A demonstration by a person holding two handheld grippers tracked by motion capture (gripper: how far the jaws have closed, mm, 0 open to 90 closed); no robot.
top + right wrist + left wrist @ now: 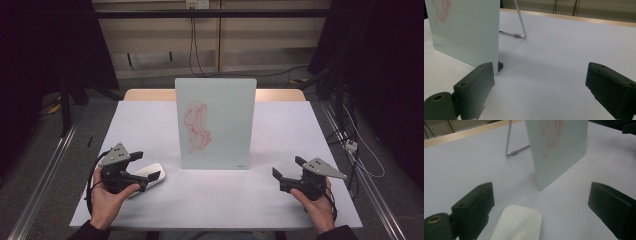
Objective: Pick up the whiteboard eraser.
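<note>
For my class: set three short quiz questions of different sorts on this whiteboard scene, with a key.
1. True or false: the left gripper has its jaws open around the white eraser.
2. What colour is the scribble on the upright board?
3. The right gripper is: A shut on the board, B open and holding nothing, C shut on the eraser.

Key: 1 true; 2 red; 3 B.

You're in a lab/recording rig: black curtains [45, 45] at 9 & 3 o'clock, floor rails [42, 170], loose cables [195, 45] at 12.
</note>
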